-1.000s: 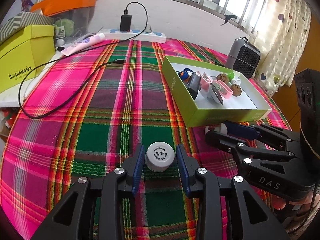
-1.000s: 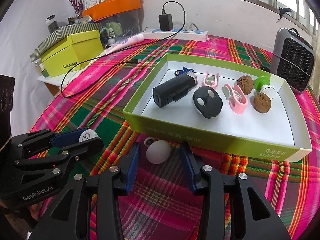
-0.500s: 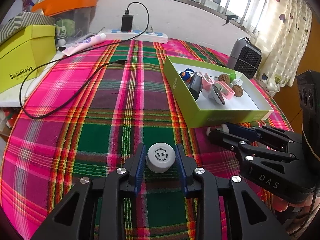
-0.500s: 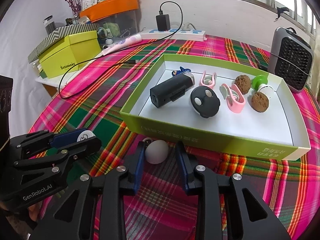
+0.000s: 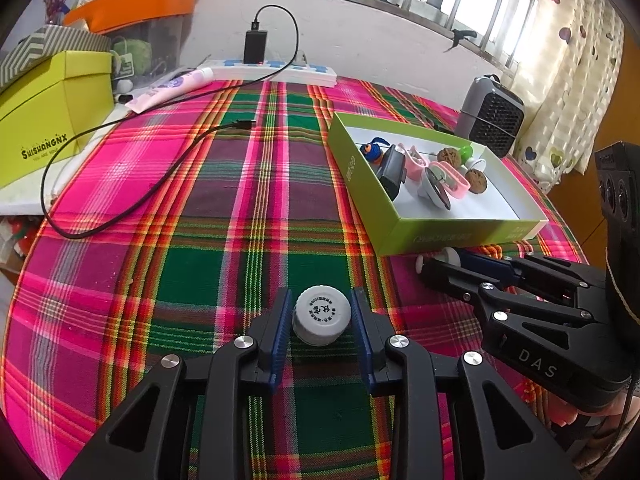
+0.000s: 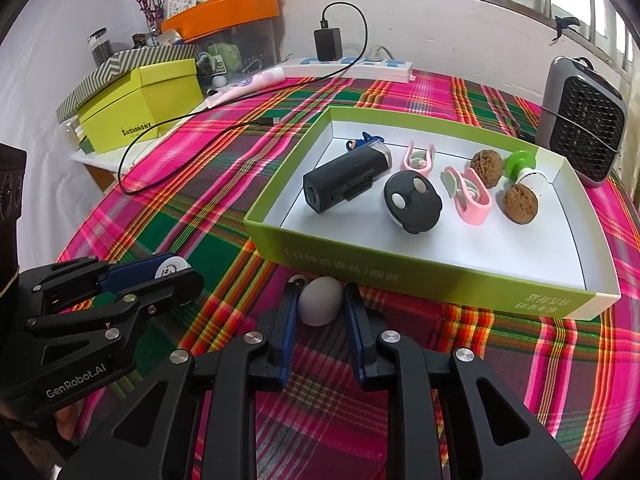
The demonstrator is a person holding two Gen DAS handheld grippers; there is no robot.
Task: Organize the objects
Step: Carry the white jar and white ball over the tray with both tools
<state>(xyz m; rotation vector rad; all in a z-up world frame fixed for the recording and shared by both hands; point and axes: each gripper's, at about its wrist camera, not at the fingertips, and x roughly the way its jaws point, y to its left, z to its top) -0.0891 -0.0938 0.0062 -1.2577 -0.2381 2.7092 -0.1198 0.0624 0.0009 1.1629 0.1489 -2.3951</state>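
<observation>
A white bottle cap [image 5: 322, 314] sits on the plaid tablecloth, and my left gripper [image 5: 322, 304] is shut on it, blue pads pressed to both sides. In the right wrist view that same cap [image 6: 171, 267] shows in the left gripper [image 6: 176, 274] at lower left. My right gripper [image 6: 320, 296] is shut on a small white egg-shaped object [image 6: 322, 306], just in front of the green box [image 6: 400, 276]. The left wrist view shows the right gripper [image 5: 436, 262] by the green box [image 5: 440, 236]. Inside lie a black device [image 6: 344, 178], a round black gadget [image 6: 412, 202], pink clips [image 6: 472, 196] and two walnuts [image 6: 520, 204].
A grey heater [image 6: 584, 120] stands behind the box on the right. A black cable [image 5: 120, 184] loops across the cloth from a charger on a power strip [image 5: 276, 70]. At the far left are a yellow box [image 5: 48, 120] and an orange-lidded container [image 5: 136, 4].
The right jaws closed from wide apart onto the white egg-shaped object. The left jaws narrowed slightly onto the cap. Neither hand moved.
</observation>
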